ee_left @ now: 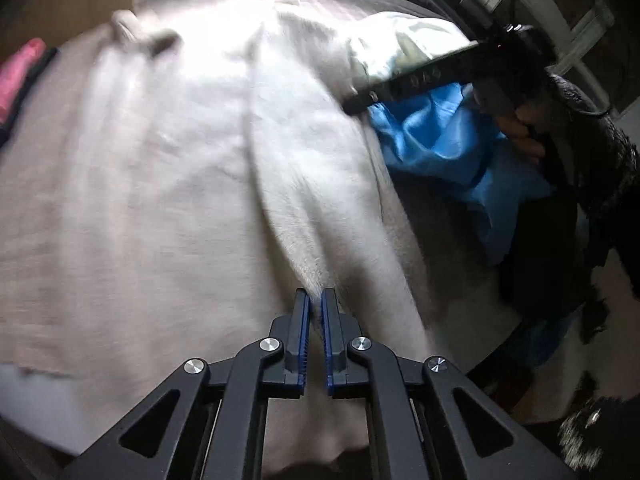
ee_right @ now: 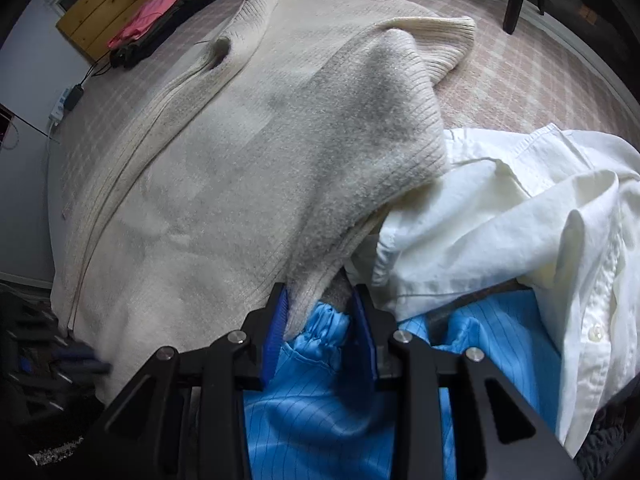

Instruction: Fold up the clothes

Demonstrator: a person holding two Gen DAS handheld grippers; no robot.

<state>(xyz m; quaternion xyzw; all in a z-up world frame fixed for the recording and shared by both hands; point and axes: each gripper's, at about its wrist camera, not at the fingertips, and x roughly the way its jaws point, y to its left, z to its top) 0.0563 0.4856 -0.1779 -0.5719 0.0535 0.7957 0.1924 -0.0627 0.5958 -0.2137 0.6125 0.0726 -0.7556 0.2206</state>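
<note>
Cream knit cardigan (ee_right: 224, 168) is spread across the checked bed cover (ee_right: 520, 80), one sleeve folded over its body. A fold of cardigan is pinched in the nearly closed left gripper (ee_left: 316, 300). The right gripper (ee_right: 320, 304) is parted, cardigan edge between its fingers, grip unconfirmed. White shirt (ee_right: 520, 208) and blue garment (ee_right: 328, 400) are heaped beside.

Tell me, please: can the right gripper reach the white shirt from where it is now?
Probably yes. The right gripper is open, with an edge of the cream sweater and the blue garment between its fingers. The white shirt lies uncovered just to its right, so nothing blocks the way.
</note>
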